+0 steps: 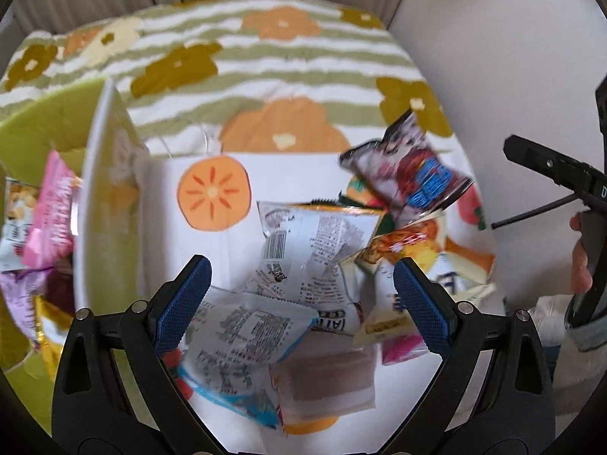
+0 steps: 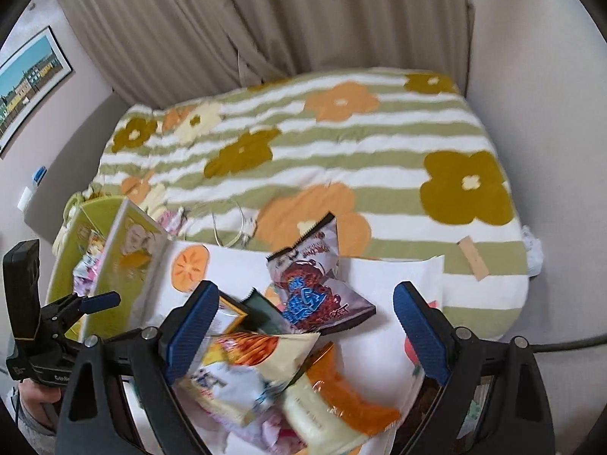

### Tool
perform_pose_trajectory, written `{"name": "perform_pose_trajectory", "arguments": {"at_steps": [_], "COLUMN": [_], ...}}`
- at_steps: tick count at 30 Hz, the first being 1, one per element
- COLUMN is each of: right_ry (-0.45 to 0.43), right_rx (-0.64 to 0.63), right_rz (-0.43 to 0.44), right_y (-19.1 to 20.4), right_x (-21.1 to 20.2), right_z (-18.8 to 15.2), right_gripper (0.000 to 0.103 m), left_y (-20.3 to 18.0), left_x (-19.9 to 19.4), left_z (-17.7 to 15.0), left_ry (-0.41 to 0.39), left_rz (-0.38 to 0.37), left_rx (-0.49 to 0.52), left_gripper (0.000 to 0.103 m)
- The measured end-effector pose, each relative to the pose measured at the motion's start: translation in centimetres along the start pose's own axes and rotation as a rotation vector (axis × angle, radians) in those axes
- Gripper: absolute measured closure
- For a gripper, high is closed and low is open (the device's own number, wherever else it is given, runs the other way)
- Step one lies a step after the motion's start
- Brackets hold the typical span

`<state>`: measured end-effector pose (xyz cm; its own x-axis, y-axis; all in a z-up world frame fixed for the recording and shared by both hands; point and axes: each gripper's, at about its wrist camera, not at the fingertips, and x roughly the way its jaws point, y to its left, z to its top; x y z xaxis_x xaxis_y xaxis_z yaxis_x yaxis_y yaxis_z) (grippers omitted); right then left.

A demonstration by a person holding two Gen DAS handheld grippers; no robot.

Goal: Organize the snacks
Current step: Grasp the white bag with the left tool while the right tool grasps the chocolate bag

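A few snacks already sit in the green box (image 1: 45, 121). Most snack packets (image 1: 303, 258) lie in a heap on the bed. The left hand-held gripper (image 1: 303, 295) and right hand-held gripper (image 2: 305, 330) are wide and empty.

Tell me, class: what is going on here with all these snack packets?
A person holds a gripper in each hand over a pile of snack packets on a white fruit-print sheet spread on a flowered blanket. The left gripper and right gripper both stand open above the pile, holding nothing. A green box to the left already holds a few packets.
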<state>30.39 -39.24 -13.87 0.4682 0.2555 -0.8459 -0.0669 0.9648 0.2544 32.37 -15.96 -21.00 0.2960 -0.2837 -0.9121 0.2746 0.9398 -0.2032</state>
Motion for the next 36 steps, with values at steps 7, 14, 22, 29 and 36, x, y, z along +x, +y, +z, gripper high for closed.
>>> {"name": "perform_pose_trajectory", "arguments": {"at_steps": [7, 14, 22, 29, 36], "right_ry": [0.137, 0.233, 0.273, 0.299, 0.295], "right_rx": [-0.030, -0.070, -0.095, -0.117, -0.191], "right_rz": [0.088, 0.131, 0.158, 0.171, 0.151], "right_y": [-1.6, -2.1, -2.4, -2.3, -1.9], "right_x": [7.0, 11.4, 13.3, 14.4, 14.3], "right_z": [0.0, -0.3, -0.1, 0.1, 0.1], "right_gripper": [0.011, 0.011, 0.011, 0.021, 0.040], "left_y": [0.2, 0.3, 0.4, 0.6, 0.3], "left_x": [4.8, 8.0, 9.4, 9.1, 8.0], "left_z": [0.6, 0.6, 0.8, 1.4, 1.8], "left_ry": [0.110, 0.178, 0.192, 0.175, 0.144], "left_rz": [-0.026, -0.035, -0.060, -0.058, -0.039], "left_rx": [0.010, 0.009, 0.001, -0.020, -0.028], "left_gripper": [0.007, 0.022, 0.033, 0.040, 0.044]}}
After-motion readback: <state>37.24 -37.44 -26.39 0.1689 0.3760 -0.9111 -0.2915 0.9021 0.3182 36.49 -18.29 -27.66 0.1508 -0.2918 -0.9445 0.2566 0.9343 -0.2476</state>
